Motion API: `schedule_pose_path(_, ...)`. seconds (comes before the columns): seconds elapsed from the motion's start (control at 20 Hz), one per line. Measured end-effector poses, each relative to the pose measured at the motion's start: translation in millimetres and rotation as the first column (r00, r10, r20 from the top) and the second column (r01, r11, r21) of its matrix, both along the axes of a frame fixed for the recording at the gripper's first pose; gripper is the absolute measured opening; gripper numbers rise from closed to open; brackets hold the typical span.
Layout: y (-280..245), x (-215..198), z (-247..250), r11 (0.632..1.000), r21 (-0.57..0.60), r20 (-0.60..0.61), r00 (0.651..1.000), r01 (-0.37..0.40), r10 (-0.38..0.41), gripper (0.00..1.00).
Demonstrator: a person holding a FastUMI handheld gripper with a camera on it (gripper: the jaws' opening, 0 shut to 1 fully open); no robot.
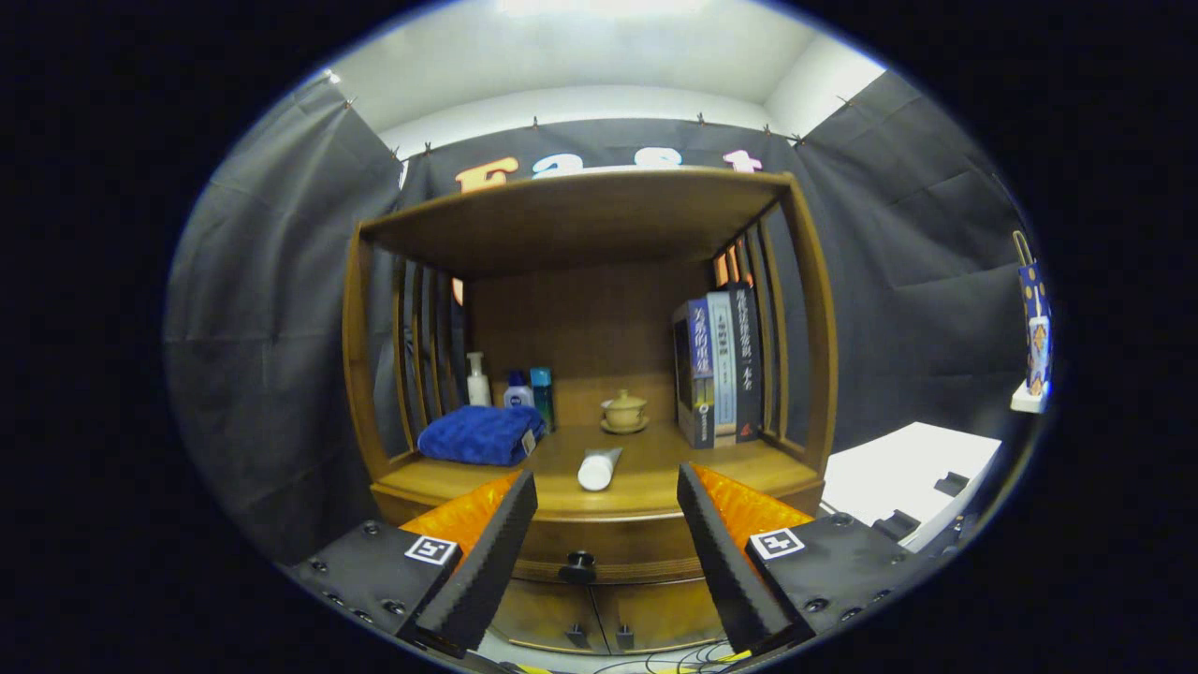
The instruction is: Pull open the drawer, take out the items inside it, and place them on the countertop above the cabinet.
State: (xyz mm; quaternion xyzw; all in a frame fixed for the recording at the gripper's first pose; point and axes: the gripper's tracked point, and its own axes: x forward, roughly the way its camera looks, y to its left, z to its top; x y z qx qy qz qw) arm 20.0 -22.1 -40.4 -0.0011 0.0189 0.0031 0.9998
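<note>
the gripper (606, 487) has its jaws wide, holding nothing. between the fingers, at 6 o'clock of the cabinet (599, 524), sits the shut drawer's knob (579, 564). beyond at 12 o'clock, a white tube (597, 467) lies on the countertop (655, 482).

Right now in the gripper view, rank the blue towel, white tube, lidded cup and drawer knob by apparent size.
1. Blue towel
2. White tube
3. Lidded cup, close to the tube and farther back, so unsure
4. Drawer knob

Gripper open, the knob between its fingers.
</note>
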Motion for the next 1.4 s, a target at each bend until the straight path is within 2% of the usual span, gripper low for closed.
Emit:
schedule_pose_path(0.2,-12,-24,41,0.999,-0.047,0.061,0.998,0.017,-0.014,0.98)
schedule_pose_path(0.45,-9,-45,64,0.998,-0.055,0.087,0.996,0.002,0.003,0.98)
schedule_pose_path(0.9,-14,-43,58,1.0,0.004,0.071,0.997,-0.003,0.003,0.98)
schedule_pose_path(1.4,-12,-41,56,1.0,0.003,0.065,0.998,-0.011,0.011,0.98)
